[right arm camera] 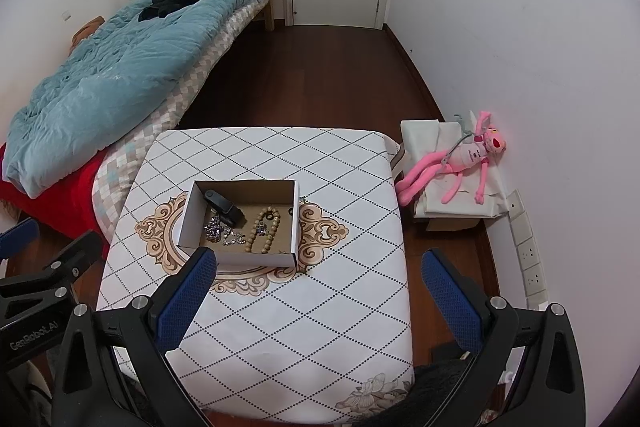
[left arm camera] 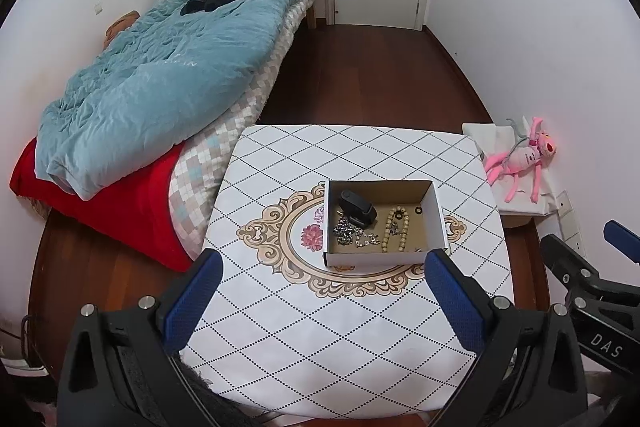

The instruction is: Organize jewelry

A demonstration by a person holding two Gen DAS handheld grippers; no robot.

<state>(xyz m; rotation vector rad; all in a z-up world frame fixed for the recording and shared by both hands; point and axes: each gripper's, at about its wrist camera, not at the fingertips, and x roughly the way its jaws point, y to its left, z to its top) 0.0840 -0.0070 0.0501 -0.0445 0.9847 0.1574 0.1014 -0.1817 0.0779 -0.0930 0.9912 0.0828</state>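
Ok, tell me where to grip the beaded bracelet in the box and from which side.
Grip the beaded bracelet on its near loop end, coming straight down from above: it lies flat on the floor of the box, whose walls block any sideways approach. The silver chains lie close on its left, so stay on its right strand.

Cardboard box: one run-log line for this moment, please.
left gripper open, empty | right gripper open, empty | cardboard box on table | bead bracelet, chains inside
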